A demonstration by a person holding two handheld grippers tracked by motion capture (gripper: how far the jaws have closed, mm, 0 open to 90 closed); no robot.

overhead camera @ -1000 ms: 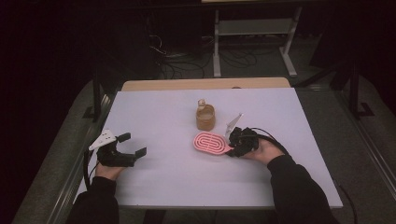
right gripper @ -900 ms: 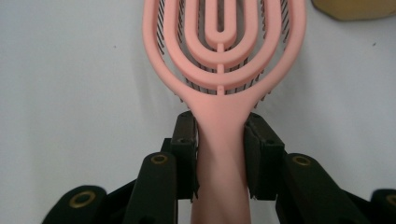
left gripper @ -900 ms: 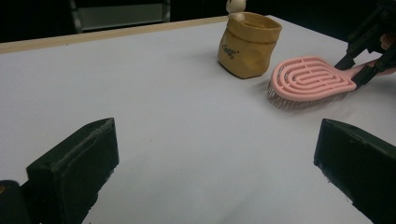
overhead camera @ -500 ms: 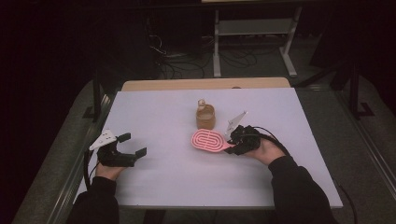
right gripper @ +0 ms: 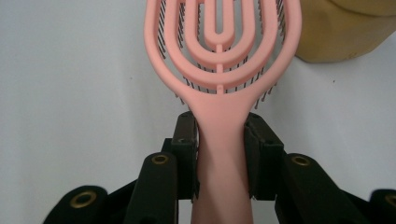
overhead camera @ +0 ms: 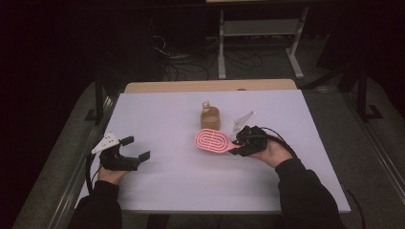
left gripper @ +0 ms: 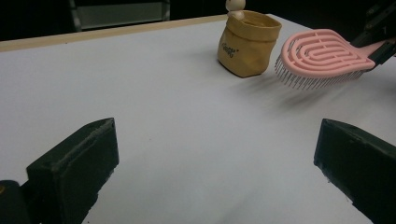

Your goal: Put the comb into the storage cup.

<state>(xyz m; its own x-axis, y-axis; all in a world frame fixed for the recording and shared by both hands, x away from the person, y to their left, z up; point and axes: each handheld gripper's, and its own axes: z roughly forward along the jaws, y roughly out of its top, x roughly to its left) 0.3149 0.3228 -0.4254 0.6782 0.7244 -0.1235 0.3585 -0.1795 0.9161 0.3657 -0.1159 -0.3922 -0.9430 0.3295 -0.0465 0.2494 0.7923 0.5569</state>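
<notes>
In the high view, the white tabletop [overhead camera: 157,114] takes up the middle of the frame, its far edge backed by a wooden strip. The left claw [overhead camera: 139,148] sits in the lower left of the frame near the tabletop's left edge, its jaws spread wide with nothing between them. The right claw [overhead camera: 234,143] is right of centre, clamped on the handle of a pink hairbrush [overhead camera: 213,140], whose head points toward the frame's left. A tan pouch [overhead camera: 210,117] stands just above the brush head, close to it. Wide bare surface lies between the two claws and along the near edge at the bottom.

In the left gripper view, the two black jaws rise at the lower corners, far apart. The hairbrush [left gripper: 322,58] is held off the surface at the upper right, bristles down, its tip just beside the pouch [left gripper: 247,44]. Open tabletop spreads across the left and centre.

In the right gripper view, the jaws press both sides of the brush handle [right gripper: 222,140] at bottom centre. The pouch [right gripper: 345,32] fills the upper right corner; bare surface lies at left.
</notes>
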